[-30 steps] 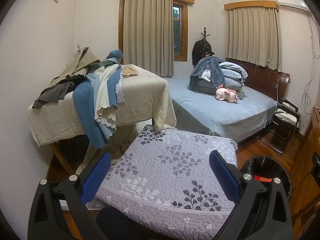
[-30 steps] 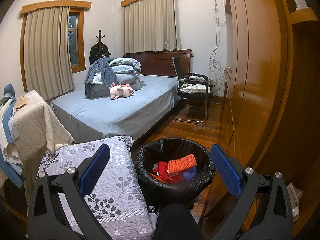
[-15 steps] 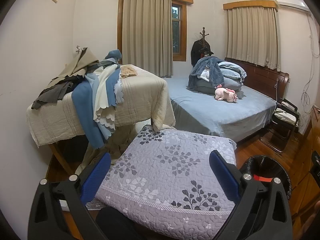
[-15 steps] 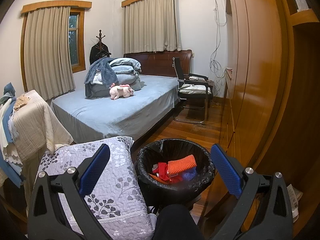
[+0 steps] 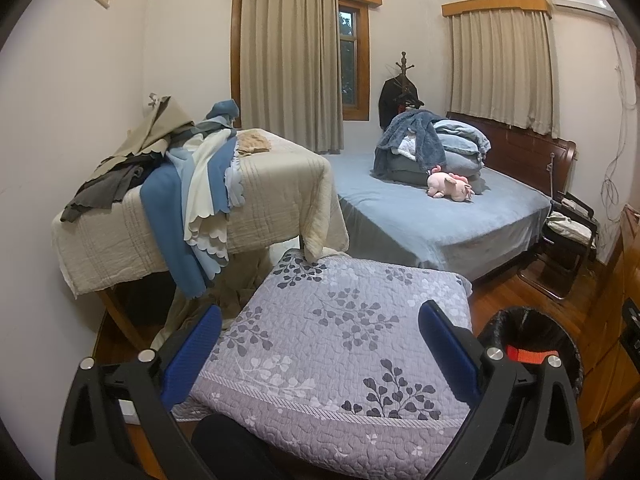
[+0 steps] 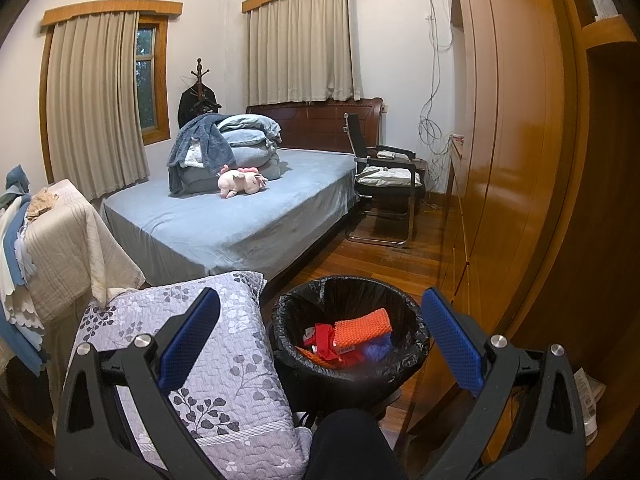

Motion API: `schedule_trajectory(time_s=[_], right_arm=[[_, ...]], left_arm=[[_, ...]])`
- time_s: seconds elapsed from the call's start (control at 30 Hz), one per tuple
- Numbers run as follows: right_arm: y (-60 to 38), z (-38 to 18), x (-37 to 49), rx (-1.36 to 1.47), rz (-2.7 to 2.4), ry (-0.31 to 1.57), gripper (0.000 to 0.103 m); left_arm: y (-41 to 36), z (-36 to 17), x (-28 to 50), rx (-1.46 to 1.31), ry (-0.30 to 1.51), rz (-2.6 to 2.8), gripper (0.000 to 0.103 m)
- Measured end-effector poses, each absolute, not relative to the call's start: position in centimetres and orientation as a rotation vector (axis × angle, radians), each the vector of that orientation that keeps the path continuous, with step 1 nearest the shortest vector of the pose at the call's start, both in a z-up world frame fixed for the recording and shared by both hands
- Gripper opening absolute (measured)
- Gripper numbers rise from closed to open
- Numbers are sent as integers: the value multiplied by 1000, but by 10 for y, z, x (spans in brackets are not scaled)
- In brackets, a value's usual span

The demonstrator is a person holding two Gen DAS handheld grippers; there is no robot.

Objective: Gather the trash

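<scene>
The jaws of both grippers stood wide apart and held nothing. The left gripper (image 5: 320,356) hovered over one lilac leaf-print quilted cushion (image 5: 340,344); the right gripper (image 6: 320,340) hung above one black-lined trash bin (image 6: 352,364) on the wooden floor, just beside the cushion's right edge. Inside the bin lay one orange mesh piece (image 6: 362,326), red scraps (image 6: 322,340) and a blue scrap (image 6: 378,346). One pink plush toy (image 6: 240,182) lay on the blue bed (image 6: 240,224), near its head.
</scene>
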State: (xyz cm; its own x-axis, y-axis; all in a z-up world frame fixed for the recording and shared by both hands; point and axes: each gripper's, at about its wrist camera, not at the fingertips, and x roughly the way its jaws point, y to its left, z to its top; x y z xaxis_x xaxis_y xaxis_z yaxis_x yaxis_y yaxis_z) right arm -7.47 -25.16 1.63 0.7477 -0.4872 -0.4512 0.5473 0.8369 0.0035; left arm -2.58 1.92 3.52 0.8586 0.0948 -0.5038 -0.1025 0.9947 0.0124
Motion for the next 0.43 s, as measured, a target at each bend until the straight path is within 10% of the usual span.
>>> schedule_trajectory(time_s=[0.43], right_arm=[[-254, 15, -76, 140, -571, 455, 98]], left_arm=[[21, 34, -21, -17, 538, 100, 97]])
